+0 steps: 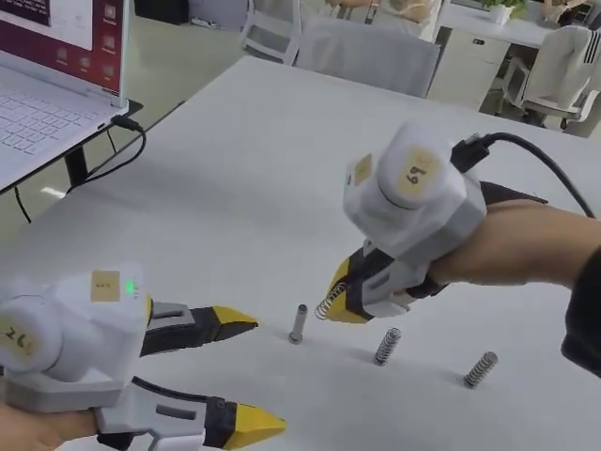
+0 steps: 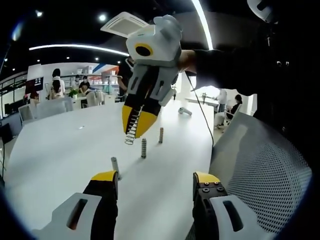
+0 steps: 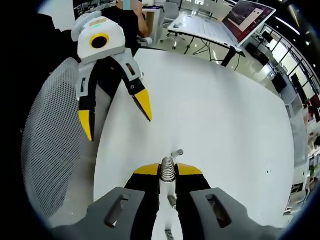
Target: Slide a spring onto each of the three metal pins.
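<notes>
step: last of three. Two pins carry springs, and one bare pin (image 1: 299,323) is left.
right gripper (image 1: 342,297): jaws closed on a spring (image 1: 330,302), gripped by its upper coils. The free end sticks out past the tips, just beside and above the bare pin's top, not touching it.
left gripper (image 1: 252,373): jaws wide apart and holding nothing. It sits near the bare pin, on the side away from the other two pins.
second pin (image 1: 387,346): next along from the bare pin, under the right gripper, with its spring seated down to the table (image 1: 235,188).
third pin (image 1: 480,369): further along the same row from the bare pin, also loaded.
next move: my read is that the spring hangs tilted. It needs righting to the bare pin's axis with its open end centred over the top, then lowering before the jaws let go. Little margin sideways.
head view: shows the whole row and the sideways gap from spring end to bare pin.
right gripper view: looks along the spring, with the bare pin's top just beyond it. Best view for centring.
left gripper view: seen from the side, the spring's end hangs clear above the bare pin, a height gap the other views hide.
</notes>
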### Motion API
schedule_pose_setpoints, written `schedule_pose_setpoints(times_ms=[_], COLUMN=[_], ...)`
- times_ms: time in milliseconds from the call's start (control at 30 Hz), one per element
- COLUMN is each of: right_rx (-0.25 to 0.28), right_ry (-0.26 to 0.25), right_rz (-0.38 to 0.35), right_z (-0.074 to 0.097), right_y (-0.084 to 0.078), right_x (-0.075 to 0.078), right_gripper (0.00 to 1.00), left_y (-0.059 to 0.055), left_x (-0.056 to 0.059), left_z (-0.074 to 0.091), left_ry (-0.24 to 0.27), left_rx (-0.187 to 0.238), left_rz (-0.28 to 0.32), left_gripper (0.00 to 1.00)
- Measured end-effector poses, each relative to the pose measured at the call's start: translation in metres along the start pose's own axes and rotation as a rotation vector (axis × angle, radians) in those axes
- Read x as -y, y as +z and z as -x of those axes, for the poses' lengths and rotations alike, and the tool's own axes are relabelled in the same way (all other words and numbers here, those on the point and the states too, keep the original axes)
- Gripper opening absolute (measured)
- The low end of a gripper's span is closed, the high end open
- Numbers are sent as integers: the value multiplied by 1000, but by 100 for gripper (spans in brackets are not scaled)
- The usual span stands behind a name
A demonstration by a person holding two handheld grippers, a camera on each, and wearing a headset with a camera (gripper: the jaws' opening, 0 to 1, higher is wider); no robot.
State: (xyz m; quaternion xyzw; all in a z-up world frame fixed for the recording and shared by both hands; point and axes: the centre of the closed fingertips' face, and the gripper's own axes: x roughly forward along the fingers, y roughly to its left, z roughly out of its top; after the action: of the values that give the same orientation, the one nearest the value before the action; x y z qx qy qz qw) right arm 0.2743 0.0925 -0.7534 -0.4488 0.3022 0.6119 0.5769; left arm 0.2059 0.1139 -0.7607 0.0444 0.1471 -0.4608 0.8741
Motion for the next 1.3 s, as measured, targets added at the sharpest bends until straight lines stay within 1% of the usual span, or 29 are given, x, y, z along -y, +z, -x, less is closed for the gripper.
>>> schedule_pose_setpoints(times_ms=[133,400,567,700,800,1000,1067,1133,1200,1300], right_rx=[4,-9,-15,-40,-46,-54,-48,-53,-43,-59], right_ry=[-9,-1,18,22,30,40,49,50,57,60], right_rz=[-12,-9,-8,-2,-5,-2,-8,-4,-15,-10], right_z=[-5,-20,-29,-36,-39,-42,-44,-46,-47,-46], right_y=[1,4,5,1,0,-2,0,0,4,3], right_x=[9,18,19,22,22,22,21,22,23,22], right_gripper=[9,9,9,9,9,9,9,9,9,9], left_y=[-1,-1,0,-2,-2,-2,-3,-3,-4,-4], left_x=[1,1,1,-1,-1,-2,-3,-3,-3,-3], left_z=[-1,1,2,3,3,5,6,6,6,6], left_ry=[0,6,14,20,21,29,31,31,32,31], left_rx=[-2,-5,-6,-3,-4,-4,-3,-4,-5,-4], left_rz=[8,13,19,24,25,28,30,32,32,35], left_gripper=[59,61,62,63,63,62,62,62,62,61])
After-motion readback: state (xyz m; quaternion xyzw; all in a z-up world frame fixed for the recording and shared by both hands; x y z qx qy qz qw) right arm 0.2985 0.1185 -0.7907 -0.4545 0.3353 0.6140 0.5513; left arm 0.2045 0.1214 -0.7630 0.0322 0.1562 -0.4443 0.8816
